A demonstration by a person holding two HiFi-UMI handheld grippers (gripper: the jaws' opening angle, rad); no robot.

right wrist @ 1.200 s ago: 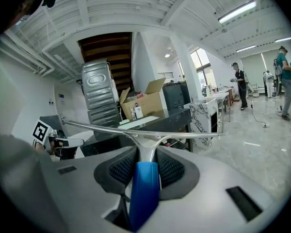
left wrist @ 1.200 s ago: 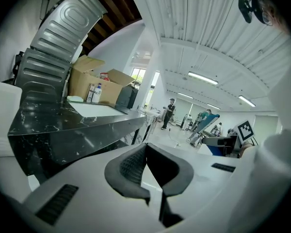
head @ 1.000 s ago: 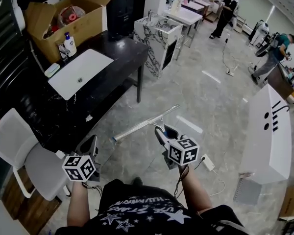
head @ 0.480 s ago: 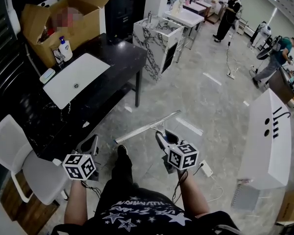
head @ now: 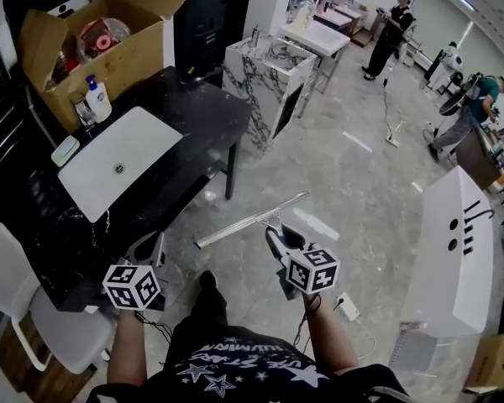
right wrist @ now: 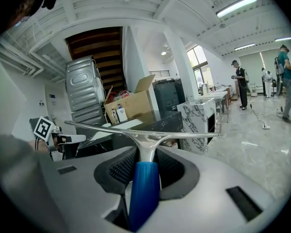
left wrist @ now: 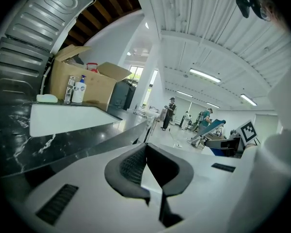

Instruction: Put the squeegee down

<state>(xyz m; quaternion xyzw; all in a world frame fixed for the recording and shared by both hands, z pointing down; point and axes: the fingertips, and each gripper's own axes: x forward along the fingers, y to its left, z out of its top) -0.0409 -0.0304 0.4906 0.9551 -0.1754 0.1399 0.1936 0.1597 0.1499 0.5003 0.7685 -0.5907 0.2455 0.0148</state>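
The squeegee [head: 245, 222] has a long metal blade and a blue handle [right wrist: 144, 191]. My right gripper [head: 279, 232] is shut on that handle and carries it above the grey floor, blade level and pointing ahead. In the right gripper view the blade [right wrist: 136, 133] spans the frame just beyond the pads, with the black table behind it. My left gripper [head: 150, 251] hangs beside the black table's [head: 197, 112] near corner. Its jaws [left wrist: 146, 165] are shut with nothing between them.
On the black table lie a white slab [head: 118, 162], a cardboard box [head: 109, 49] and a spray bottle [head: 97, 99]. A white chair [head: 25, 305] stands at left, a marble counter [head: 265, 65] ahead, a white counter [head: 458, 250] at right. A power strip [head: 346, 306] lies on the floor. Two people [head: 395, 19] stand far off.
Both grippers have been carried forward along the black table, which now lies closer at the left. The right gripper's hold on the squeegee is unchanged.
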